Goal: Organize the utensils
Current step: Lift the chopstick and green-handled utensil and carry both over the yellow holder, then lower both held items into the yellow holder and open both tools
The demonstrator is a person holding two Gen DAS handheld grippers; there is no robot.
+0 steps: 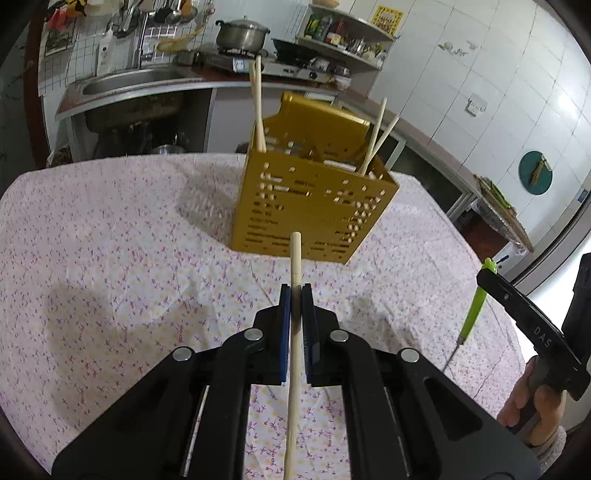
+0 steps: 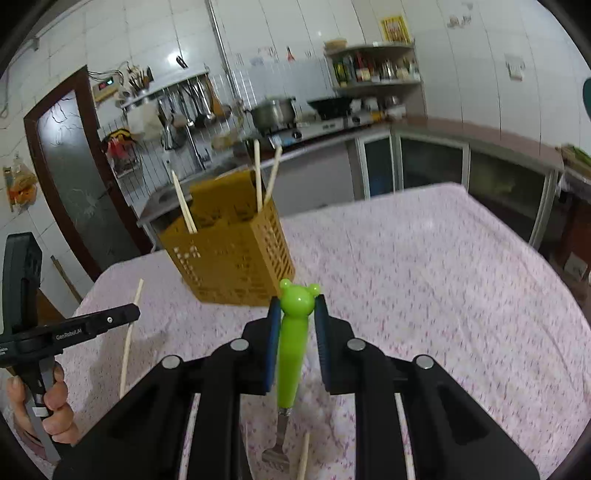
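Pink-flowered cloth covered the table [image 1: 110, 258], which took up most of both views. Behind it ran a kitchen counter [image 1: 155, 92] with a sink, a steel pot [image 1: 242, 35] on a stove and a corner shelf [image 2: 373, 74] of bottles.

On the cloth stood a yellow perforated holder [image 1: 314, 206], upright, toward the far side of the table. Several chopsticks [image 1: 257, 107] leaned inside it already: some at its left corner and two [image 1: 378, 136] at its right corner in the left wrist view.

The left gripper [image 1: 295, 295] was clamped on a single pale chopstick [image 1: 293, 369]. The stick ran between the blue pads [image 1: 284, 332], and its end poked out ahead toward the holder, above the cloth and short of the holder's front wall. The right wrist view showed the same gripper from the side, with the stick crossing it.

The right gripper [image 2: 294, 306] was closed on a fork [image 2: 291, 350] with a green plastic handle topped by a small bear head. The handle stood between the pads, bear head forward, while the metal tines [image 2: 275, 456] hung down near the camera. One more chopstick [image 2: 303, 458] showed at the bottom edge beside the tines; whether it lay on the cloth could not be told.

A hand [image 2: 55, 402] gripped the left tool's handle.
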